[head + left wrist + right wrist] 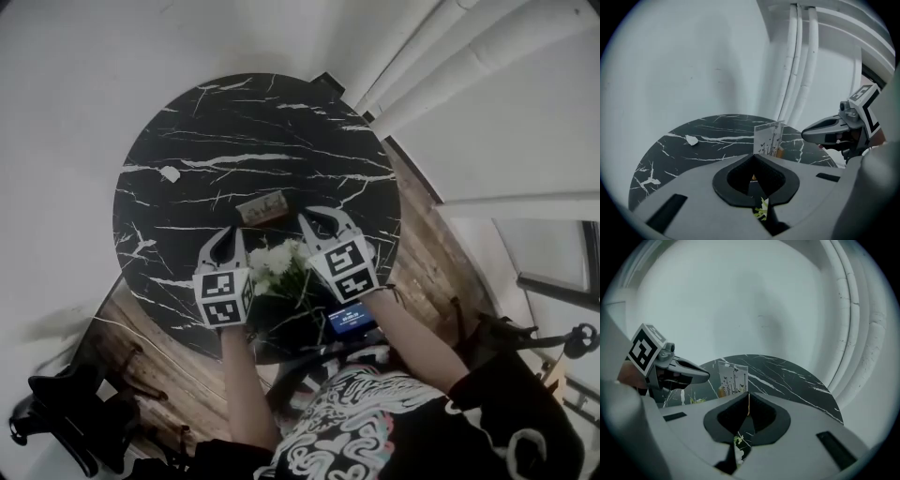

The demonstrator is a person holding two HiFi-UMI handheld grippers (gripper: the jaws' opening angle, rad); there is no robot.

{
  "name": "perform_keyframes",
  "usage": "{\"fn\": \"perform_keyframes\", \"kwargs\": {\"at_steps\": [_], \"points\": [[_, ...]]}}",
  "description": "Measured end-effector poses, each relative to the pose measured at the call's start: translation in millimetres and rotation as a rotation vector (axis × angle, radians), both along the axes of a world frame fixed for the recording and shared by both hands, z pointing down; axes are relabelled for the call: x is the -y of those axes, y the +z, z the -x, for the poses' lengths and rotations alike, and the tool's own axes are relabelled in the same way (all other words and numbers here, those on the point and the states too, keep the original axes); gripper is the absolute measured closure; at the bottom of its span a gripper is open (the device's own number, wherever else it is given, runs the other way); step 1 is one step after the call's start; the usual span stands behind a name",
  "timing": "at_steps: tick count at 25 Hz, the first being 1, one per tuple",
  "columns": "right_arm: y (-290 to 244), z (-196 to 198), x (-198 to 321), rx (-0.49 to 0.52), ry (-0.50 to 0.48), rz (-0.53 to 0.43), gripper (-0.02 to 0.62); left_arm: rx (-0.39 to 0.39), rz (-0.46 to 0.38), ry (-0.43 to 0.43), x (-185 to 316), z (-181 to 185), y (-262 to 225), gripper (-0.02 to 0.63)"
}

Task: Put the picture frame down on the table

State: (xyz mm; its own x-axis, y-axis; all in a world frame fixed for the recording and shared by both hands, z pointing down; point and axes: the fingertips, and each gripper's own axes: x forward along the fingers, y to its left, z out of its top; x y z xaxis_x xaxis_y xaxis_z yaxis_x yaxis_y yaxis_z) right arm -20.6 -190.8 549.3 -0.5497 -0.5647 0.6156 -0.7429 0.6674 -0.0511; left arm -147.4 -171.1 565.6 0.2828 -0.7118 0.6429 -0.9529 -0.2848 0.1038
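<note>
On a round black marble worktop (187,122) veined in white, one clear picture frame (261,208) printed with dark sprigs stands upright near the middle, apart from both grippers. Two grippers hover just on the person's side of it. The left gripper (232,232) has its dark fingers (223,248) pressed together on nothing, and the right gripper (307,220) likewise shows its fingers closed and empty, only a hairline seam between them. One bunch of white flowers (277,261) lies between the two grippers. One small white scrap (170,173) sits alone towards the worktop's left side, well apart from the frame.

From the left gripper view, the frame (768,138) rises just behind the joined fingers (740,171), its foot hidden by them. The right gripper view cuts it off (733,378) the same way. The flowers show there only as slivers through the fingers' cut-outs. White pipes (441,66) along the wall run out of the picture. The frame's print is too small to make out from the head view.
</note>
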Motion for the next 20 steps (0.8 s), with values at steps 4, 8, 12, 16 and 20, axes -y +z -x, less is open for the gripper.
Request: {"fn": "perform_keyframes", "kwargs": {"at_steps": [4,8,12,16,20], "points": [[-12.1,-3.2,-7.3,0.014,0.004,-0.024,0.575,0.016,-0.027,0.006,-7.0,-2.0,-12.3,0.592],[-23.4,-6.3,-15.0,0.005,-0.007,-0.061,0.577,0.041,-0.079,0.008,-13.0,-5.6,-30.9,0.592],[-37.0,-9.4,-23.7,0.013,0.0,-0.088,0.577,0.04,-0.12,-0.008,-23.2,-5.2,-49.0,0.592],[-55.6,-9.7,-34.1,0.033,0.015,-0.11,0.577,0.005,-0.156,0.005,-35.8,-9.4,-67.2,0.592],[-75.2,-6.5,-45.4,0.054,0.02,-0.141,0.577,-0.053,-0.203,0.001,-48.6,-11.8,-86.7,0.591]]}}
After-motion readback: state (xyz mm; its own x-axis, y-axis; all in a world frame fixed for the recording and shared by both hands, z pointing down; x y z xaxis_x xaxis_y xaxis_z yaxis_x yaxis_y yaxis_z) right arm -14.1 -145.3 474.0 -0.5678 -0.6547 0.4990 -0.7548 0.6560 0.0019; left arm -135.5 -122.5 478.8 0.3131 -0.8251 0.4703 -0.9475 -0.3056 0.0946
